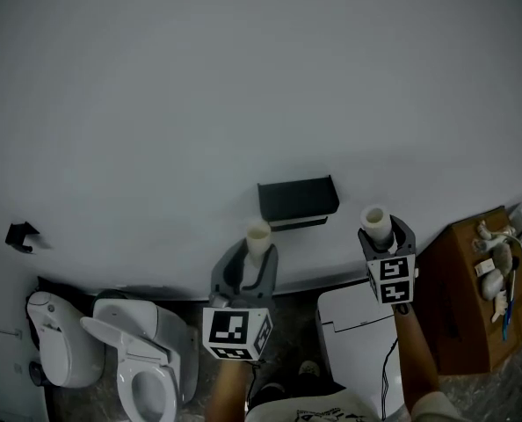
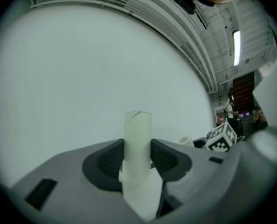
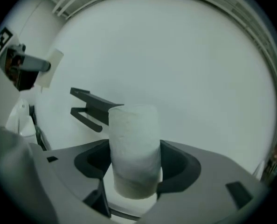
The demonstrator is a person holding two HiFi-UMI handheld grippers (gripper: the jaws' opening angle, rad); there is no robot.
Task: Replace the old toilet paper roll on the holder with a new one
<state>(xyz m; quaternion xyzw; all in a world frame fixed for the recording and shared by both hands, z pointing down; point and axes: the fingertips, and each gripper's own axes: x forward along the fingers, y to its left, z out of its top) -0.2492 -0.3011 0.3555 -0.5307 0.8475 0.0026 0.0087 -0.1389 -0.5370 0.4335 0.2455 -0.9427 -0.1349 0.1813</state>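
A black holder [image 1: 298, 200] is fixed to the pale wall and carries no roll; it also shows at the left in the right gripper view [image 3: 94, 107]. My left gripper [image 1: 257, 251] is below and left of the holder, shut on a thin, nearly bare paper tube [image 1: 258, 236] that stands upright between the jaws [image 2: 137, 139]. To the holder's right, my right gripper [image 1: 380, 236] is shut on a thicker white toilet paper roll [image 1: 376, 223], which is textured and upright [image 3: 133, 148]. Neither gripper touches the holder.
A white toilet [image 1: 147, 359] with its lid up stands at the lower left beside a white tank-like unit [image 1: 54, 341]. A white lidded bin [image 1: 353, 323] sits under the holder. At the right is a brown wooden box [image 1: 459, 301]. A small black fitting [image 1: 19, 234] is on the wall.
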